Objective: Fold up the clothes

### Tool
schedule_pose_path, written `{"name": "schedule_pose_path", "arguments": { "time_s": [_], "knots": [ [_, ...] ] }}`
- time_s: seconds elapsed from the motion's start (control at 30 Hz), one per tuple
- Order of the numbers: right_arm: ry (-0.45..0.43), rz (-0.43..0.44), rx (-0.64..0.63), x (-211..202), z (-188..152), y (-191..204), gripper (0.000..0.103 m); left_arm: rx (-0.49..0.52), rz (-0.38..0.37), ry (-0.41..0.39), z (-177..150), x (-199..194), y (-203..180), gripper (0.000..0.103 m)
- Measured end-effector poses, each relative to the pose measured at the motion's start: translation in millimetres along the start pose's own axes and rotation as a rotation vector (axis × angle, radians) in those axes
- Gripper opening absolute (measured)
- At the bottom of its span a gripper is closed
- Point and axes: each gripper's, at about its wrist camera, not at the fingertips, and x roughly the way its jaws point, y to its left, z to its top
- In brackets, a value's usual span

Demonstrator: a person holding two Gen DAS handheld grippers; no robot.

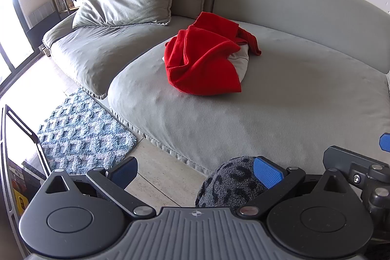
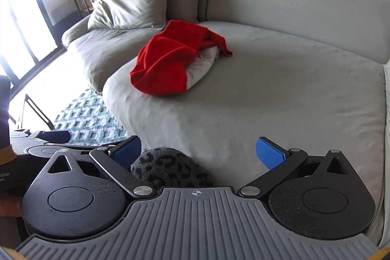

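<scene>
While both grippers, left (image 1: 195,173) and right (image 2: 198,152), hover with fingers wide apart and empty, the crumpled red garment (image 1: 203,59) on the sofa (image 1: 280,109) wants spreading flat by its edges.

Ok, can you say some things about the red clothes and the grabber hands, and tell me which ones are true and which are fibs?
1. The red garment lies in a crumpled heap on the grey sofa cushion. True.
2. The left gripper is squeezing the red garment. False: it is open and far from it.
3. The right gripper is open and holds nothing. True.
4. The red garment is already folded flat. False: it is bunched up, with some white fabric showing.
5. A blue rug lies on the floor beside the sofa. True.
</scene>
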Motion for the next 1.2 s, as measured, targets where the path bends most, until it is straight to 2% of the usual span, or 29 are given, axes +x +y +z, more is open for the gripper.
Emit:
{"name": "schedule_pose_path", "arguments": {
  "time_s": [0.33, 0.53, 0.7, 0.93, 1.03, 1.13, 1.2],
  "knots": [
    [0.002, 0.002, 0.002, 0.6, -0.1, 0.1, 0.103, -0.005, 0.004, -0.001, 0.7, 1.2, 2.2, 0.102],
    [0.007, 0.003, 0.006, 5.2, 0.1, 1.1, 0.103, -0.075, 0.042, -0.023, 7.9, 13.1, 24.2, 0.102],
    [-0.043, 0.052, 0.035, 15.5, 9.9, -1.1, 0.103, -0.132, 0.074, -0.041, 13.9, 23.0, 42.5, 0.102],
    [-0.088, 0.106, 0.073, 71.7, 43.2, 5.2, 0.103, -0.204, 0.125, -0.063, 26.6, 45.5, 76.6, 0.102],
    [-0.125, 0.1, -0.027, 103.8, 58.5, 27.3, 0.103, -0.234, 0.14, -0.067, 34.4, 60.9, 98.2, 0.102],
    [-0.074, 0.09, -0.134, 142.2, 75.8, 50.4, 0.103, -0.305, 0.112, -0.053, 36.1, 73.0, 118.3, 0.102],
    [-0.071, 0.05, -0.133, 168.7, 88.7, 54.1, 0.102, -0.359, 0.11, -0.038, 34.6, 80.9, 127.5, 0.102]
  ]
}}
